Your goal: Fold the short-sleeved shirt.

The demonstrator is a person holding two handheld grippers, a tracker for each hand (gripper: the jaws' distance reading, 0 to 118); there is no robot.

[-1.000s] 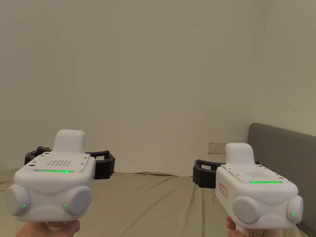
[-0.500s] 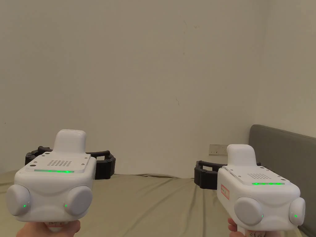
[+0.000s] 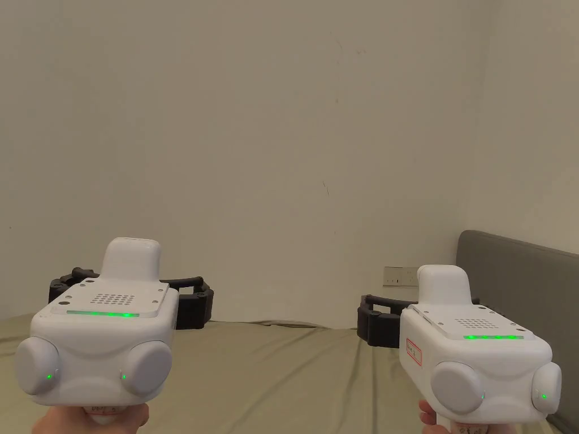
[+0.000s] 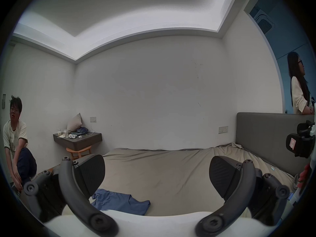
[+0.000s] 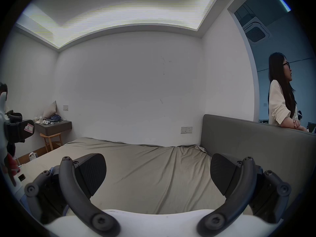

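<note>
Head view: both tongs held level above the bed, barely shifted from a second ago, so folding looks unstarted.
Bed: olive sheet, wrinkled.
Shirt: blue, crumpled, below the left tongs.
Left tongs: spread, empty.
Right tongs: spread, empty.

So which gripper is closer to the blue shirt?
The left gripper: the blue shirt lies crumpled on the bed just below its open jaws. The right gripper points at bare sheet.
</note>
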